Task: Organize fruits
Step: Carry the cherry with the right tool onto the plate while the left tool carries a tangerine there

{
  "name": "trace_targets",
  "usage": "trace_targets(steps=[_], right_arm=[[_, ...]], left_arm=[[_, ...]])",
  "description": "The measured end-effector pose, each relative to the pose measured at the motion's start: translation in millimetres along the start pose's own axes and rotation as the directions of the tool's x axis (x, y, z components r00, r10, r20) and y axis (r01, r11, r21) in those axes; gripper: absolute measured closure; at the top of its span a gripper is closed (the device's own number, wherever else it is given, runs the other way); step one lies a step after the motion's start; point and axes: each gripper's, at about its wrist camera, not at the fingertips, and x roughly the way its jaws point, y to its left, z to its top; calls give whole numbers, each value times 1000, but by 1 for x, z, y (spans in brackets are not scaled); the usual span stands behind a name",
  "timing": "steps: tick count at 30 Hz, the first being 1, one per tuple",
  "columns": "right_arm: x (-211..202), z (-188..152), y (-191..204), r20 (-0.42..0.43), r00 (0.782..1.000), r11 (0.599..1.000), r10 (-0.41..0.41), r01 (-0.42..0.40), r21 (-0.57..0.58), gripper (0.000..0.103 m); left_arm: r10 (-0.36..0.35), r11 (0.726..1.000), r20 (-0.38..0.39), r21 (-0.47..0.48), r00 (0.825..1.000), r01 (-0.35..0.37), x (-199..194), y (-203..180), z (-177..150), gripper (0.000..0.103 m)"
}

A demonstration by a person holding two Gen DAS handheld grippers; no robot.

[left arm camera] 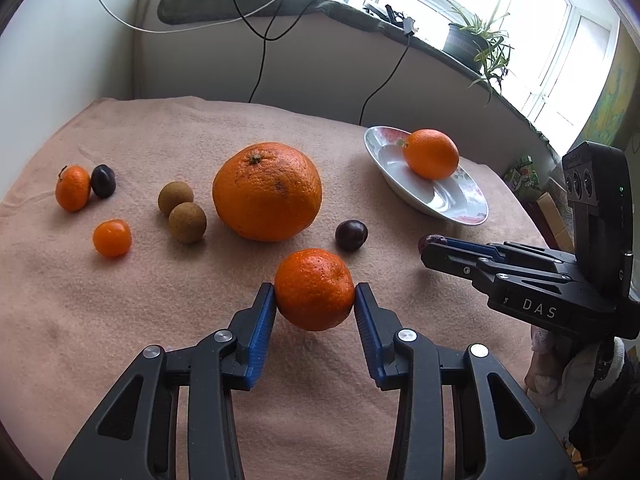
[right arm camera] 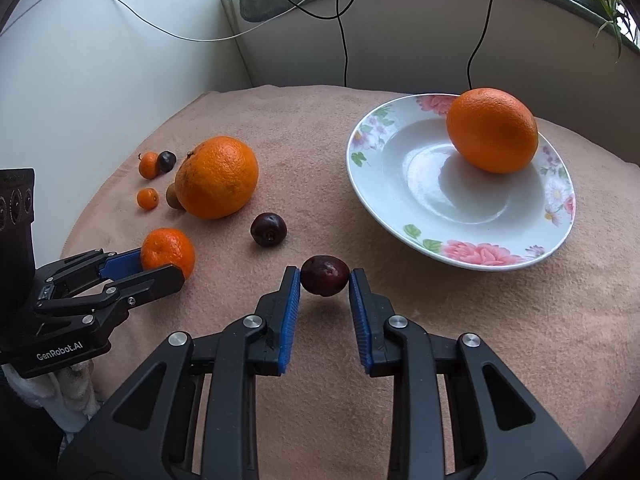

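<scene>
Gripping step: left tool (left arm camera: 315, 295) clenched on tangerine (left arm camera: 314, 289), right tool (right arm camera: 325, 278) clenched on cherry (right arm camera: 324, 275); next, likely carrying both to plate (right arm camera: 400, 220).

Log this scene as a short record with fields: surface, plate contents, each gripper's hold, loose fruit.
surface: pink towel
plate: one orange
left gripper: shut on a mandarin
right gripper: shut on a dark cherry
loose fruit: large orange, second cherry, small fruits beyond
</scene>
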Motion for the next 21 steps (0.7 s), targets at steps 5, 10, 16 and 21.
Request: trace_targets(steps=[5, 10, 16, 21], right_arm=[[-13, 0, -5, 21, 1000, 1000, -5, 4, 11, 77], [-22, 2, -9, 45, 999, 1000, -13, 12, 21, 77], [-32, 4, -14, 69, 997, 999, -29, 27, 34, 77], [-36, 6, -23, 80, 996, 998, -45, 41, 51, 77]], left_arm=[[-19, 1000, 9, 11, 1000, 19, 1, -9, 5, 64], [-37, 999, 14, 29, 999, 37, 2, -17, 10, 64], [-56, 997, 25, 53, 998, 55, 4, -27, 19, 64], [-74, 995, 29, 73, 997, 71, 6, -35, 24, 64]])
